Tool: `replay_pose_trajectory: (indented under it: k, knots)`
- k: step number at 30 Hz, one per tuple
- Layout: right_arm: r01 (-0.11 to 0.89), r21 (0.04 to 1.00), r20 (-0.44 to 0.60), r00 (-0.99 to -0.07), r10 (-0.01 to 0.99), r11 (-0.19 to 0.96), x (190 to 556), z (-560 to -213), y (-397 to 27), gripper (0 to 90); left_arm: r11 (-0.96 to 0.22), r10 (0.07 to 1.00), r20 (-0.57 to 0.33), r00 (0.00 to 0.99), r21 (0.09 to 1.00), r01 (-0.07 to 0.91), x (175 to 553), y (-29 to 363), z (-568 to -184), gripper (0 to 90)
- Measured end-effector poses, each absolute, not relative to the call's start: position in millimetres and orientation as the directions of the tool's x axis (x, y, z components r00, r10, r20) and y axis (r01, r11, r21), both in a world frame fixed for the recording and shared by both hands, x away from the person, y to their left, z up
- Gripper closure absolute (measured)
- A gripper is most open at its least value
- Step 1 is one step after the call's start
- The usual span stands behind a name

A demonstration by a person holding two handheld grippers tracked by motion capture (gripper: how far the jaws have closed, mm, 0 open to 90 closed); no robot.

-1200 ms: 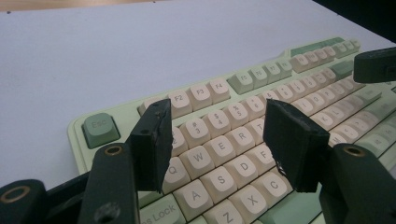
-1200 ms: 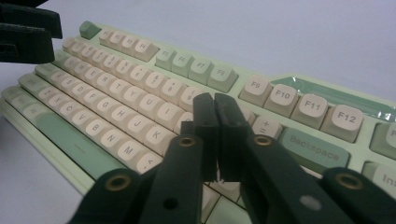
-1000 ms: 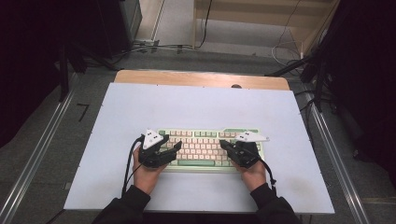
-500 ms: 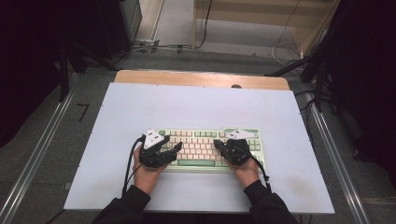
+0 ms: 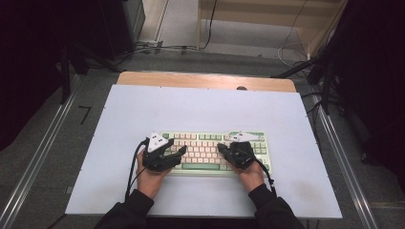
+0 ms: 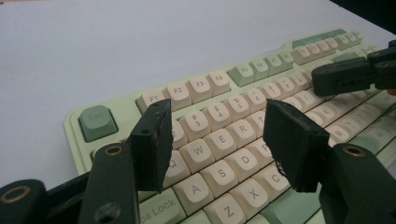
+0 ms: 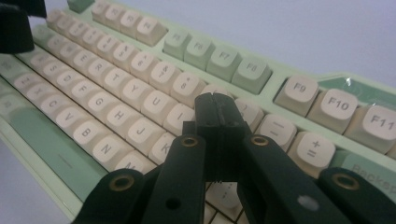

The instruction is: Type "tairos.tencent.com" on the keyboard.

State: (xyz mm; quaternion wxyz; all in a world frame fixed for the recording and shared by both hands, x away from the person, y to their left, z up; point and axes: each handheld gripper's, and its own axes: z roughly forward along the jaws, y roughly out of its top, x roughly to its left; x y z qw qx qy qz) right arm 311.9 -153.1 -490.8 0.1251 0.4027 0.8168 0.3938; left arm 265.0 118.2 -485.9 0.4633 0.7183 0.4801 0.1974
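Clearly typing on keyboard (image 5: 215, 150): right gripper (image 7: 215, 112) pressed together as one narrow tip over keys (image 7: 182, 116), left gripper (image 6: 224, 135) spread, holding nothing.

Overhead; two close views; shared keyboard (image 5: 217, 149)

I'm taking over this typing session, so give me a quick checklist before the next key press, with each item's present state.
1. Keyboard lies flat on the white table: ok.
2. Right gripper jaws shut to form one tip: ok.
3. Right tip sits above the keys near O and P: ok.
4. Which key it will strike: cannot tell.
5. Left gripper jaws closed for pressing: not ok, open above the W, E, D keys.
6. The two grippers are apart over the keyboard: ok.
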Motion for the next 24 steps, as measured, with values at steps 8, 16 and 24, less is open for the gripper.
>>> replay_pose_trajectory:
  k: [8, 16, 24]
  knots:
    - [0.540, 0.769, 0.126, -0.653, 0.747, 0.342, 308.0, -483.6, -154.9, 75.5, -0.110, 0.872, -0.162, 0.462, 0.855, 0.507, 265.0, 118.5, -485.7, 43.0]
    - [0.517, 0.803, 0.135, -0.644, 0.753, 0.298, 304.2, -472.0, -164.7, 28.5, -0.108, 0.872, -0.163, 0.462, 0.856, 0.505, 264.8, 119.1, -485.2, 42.9]
    - [0.500, 0.812, 0.132, -0.660, 0.740, 0.301, 293.7, -463.1, -174.1, 24.9, -0.108, 0.872, -0.163, 0.462, 0.856, 0.506, 264.6, 119.2, -485.0, 42.9]
